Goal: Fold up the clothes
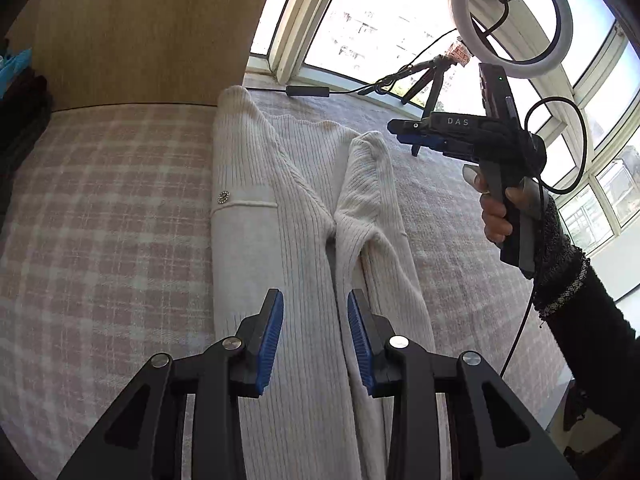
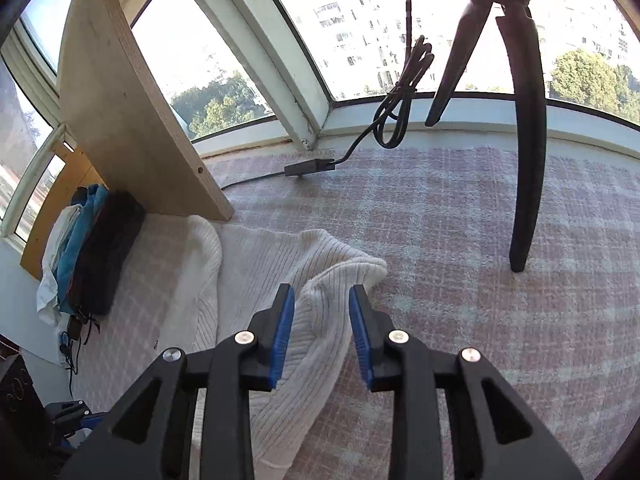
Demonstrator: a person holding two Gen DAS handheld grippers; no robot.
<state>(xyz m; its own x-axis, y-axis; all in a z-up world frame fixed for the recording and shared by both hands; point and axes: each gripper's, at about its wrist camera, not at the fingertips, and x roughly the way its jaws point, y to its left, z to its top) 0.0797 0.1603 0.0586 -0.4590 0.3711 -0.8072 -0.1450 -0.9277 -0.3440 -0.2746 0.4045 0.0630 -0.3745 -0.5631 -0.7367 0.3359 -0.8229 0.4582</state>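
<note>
On the pink-and-white checked blanket (image 1: 100, 208) lies a cream ribbed cardigan (image 1: 280, 208), stretched lengthwise away from the left wrist camera, with one sleeve (image 1: 368, 200) folded in over its body and a small round button (image 1: 223, 197) beside a pocket edge. Above its near end hovers the left gripper (image 1: 315, 300), jaws released with a gap between the blue pads and nothing held. Off to the cardigan's right, a hand (image 1: 496, 216) in a dark sleeve holds the right gripper (image 2: 321, 296) raised above the blanket; in its own view the jaws stand parted and empty over the folded sleeve's bunched end. Beyond stand a wooden panel (image 1: 140, 32), a ring light (image 1: 510, 16) on a tripod (image 2: 524, 140), a cable (image 2: 396, 120) and windows (image 2: 360, 20); stacked clothes (image 2: 88, 248) lie beside the panel.
</note>
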